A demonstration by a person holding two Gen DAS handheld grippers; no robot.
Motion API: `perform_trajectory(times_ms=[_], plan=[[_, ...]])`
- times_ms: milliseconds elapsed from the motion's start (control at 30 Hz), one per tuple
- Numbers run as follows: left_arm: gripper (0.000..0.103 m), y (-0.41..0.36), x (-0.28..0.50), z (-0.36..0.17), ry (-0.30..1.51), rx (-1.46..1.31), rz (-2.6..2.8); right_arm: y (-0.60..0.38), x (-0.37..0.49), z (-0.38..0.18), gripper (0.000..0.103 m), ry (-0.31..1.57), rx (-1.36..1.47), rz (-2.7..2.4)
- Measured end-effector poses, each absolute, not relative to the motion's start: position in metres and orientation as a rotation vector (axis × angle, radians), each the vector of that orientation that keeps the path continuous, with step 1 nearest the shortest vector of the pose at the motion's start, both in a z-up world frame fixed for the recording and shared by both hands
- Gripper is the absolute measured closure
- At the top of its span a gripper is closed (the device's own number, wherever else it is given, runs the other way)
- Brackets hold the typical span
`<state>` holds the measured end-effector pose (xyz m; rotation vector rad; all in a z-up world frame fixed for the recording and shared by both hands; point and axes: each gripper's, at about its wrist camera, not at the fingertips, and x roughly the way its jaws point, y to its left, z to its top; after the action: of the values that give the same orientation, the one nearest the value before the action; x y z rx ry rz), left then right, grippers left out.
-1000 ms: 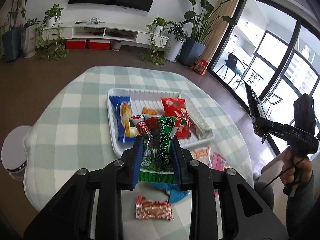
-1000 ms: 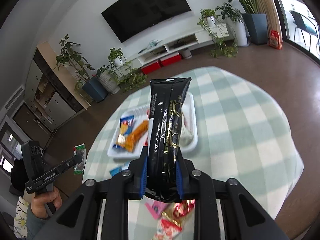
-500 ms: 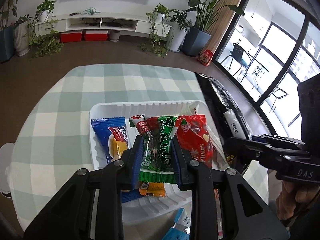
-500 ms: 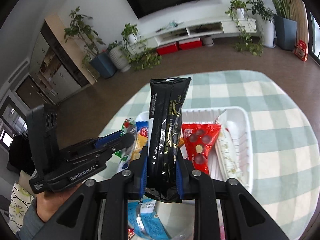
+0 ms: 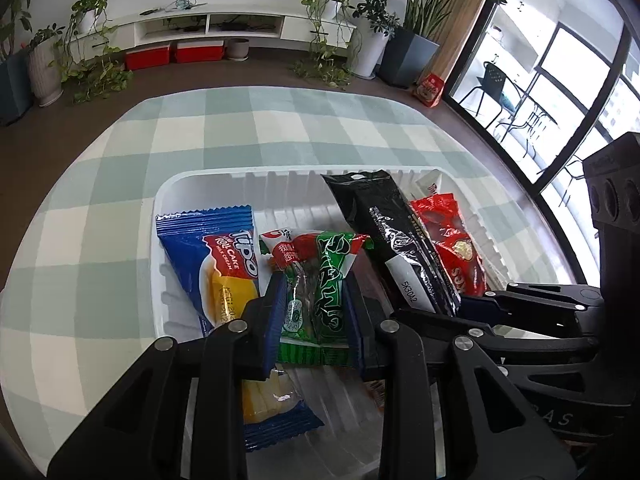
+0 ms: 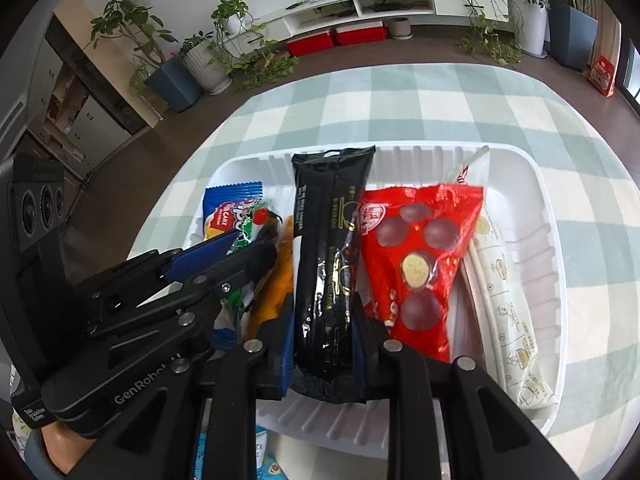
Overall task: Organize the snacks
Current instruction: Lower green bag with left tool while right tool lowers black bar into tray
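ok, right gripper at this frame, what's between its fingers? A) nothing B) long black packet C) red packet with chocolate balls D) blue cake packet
B: the right gripper is clamped on the long black packet, over the white tray; the red packet lies loose beside it.

Daylight is pouring through tall windows [image 5: 560, 80] at two o'clock; a white media shelf [image 5: 208, 26] is lining the wall at twelve, potted plants [image 5: 404, 28] flanking it.
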<state>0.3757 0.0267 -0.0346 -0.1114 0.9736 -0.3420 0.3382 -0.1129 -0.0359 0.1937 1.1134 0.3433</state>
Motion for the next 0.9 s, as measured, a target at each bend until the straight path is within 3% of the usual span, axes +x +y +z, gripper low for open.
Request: perform_trajectory(times_ms=[500,700,900], plan=[[0.072,0.032,0.377,-0.037,0.971,-0.121,-0.324,-0.114,0.344,-0.049,0.075,1.133,0.217,0.329],[0.065,0.035,0.370,-0.030,0.957,-0.137,-0.321,-0.116,0.339,-0.044,0.072,1.115,0.218,0.331],[0.043,0.045,0.352,-0.010,0.918,-0.163,-0.307,-0.121,0.330,-0.031,0.058,1.079,0.225,0.331]])
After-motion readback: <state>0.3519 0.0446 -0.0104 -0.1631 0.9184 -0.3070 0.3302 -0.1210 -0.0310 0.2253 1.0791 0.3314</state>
